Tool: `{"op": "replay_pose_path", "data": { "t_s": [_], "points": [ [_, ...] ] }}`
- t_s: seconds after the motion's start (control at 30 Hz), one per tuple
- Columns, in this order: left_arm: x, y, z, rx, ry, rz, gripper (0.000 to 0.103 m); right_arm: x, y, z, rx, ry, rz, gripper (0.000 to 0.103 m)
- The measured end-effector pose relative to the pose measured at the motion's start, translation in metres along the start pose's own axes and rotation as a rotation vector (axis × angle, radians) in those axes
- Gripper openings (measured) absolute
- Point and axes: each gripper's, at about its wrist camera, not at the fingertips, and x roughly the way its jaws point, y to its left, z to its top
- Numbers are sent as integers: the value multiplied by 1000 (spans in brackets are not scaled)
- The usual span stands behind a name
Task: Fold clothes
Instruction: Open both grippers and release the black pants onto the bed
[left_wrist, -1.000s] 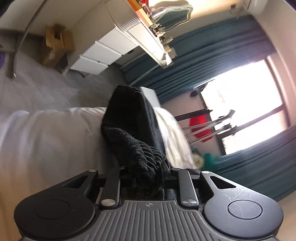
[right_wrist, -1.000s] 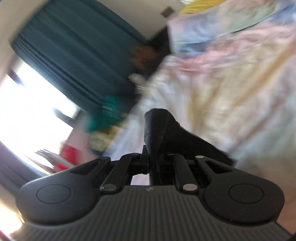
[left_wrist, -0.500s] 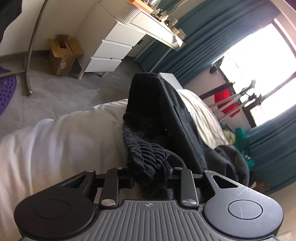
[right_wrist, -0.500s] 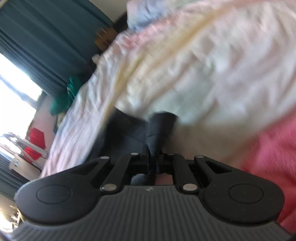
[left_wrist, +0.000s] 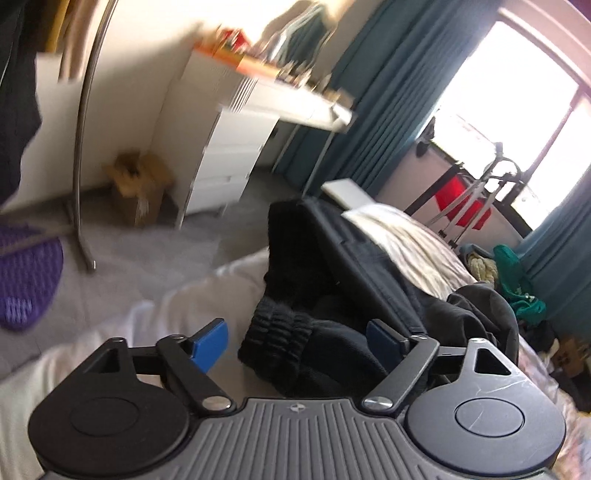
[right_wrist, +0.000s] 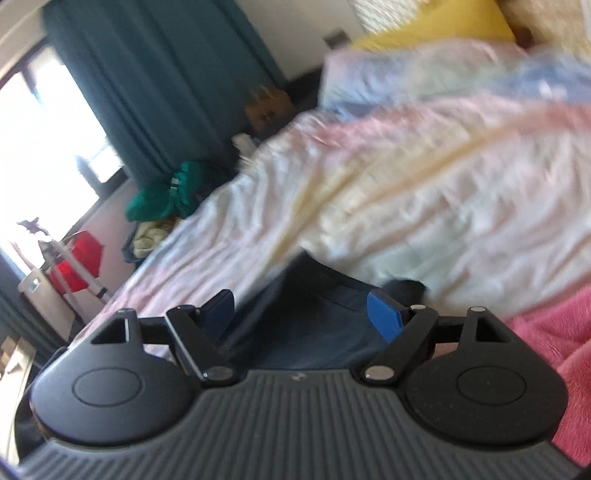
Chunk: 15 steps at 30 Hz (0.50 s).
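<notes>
A black garment with a ribbed cuff lies on the bed, stretching away from my left gripper. The left gripper is open; its blue pads stand either side of the cuff without touching it. In the right wrist view the same dark garment lies flat on the pastel bedsheet, right in front of my right gripper. The right gripper is open and empty, pads spread wide above the cloth.
A white duvet lies under the left gripper. A pink blanket lies at the right. Another dark garment is heaped on the bed. White drawers, a cardboard box, teal curtains and a drying rack stand beyond.
Both grippers were shut on the black garment and have opened, letting it drop onto the bed. Both have drawn back a little from the cloth.
</notes>
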Motion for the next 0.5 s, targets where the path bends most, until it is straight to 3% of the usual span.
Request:
{"op": "replay_pose_path", "data": {
  "t_s": [0.17,0.27,0.33,0.4,0.5],
  "points": [
    [13,-30,17,53,28,-50,89,-12,72,-16,-107,64,119,81],
    [44,-50,32,68,59,-28,88,-16,111,-38,-117,132,195,81],
    [71,-60,42,54,107,-26,84,-18,134,-55,-132,156,240,81],
    [96,-72,51,71,152,-12,73,-18,151,-74,-145,162,279,81],
    [123,-93,60,124,165,25,71,-9,169,-104,-201,168,318,81]
  ]
}}
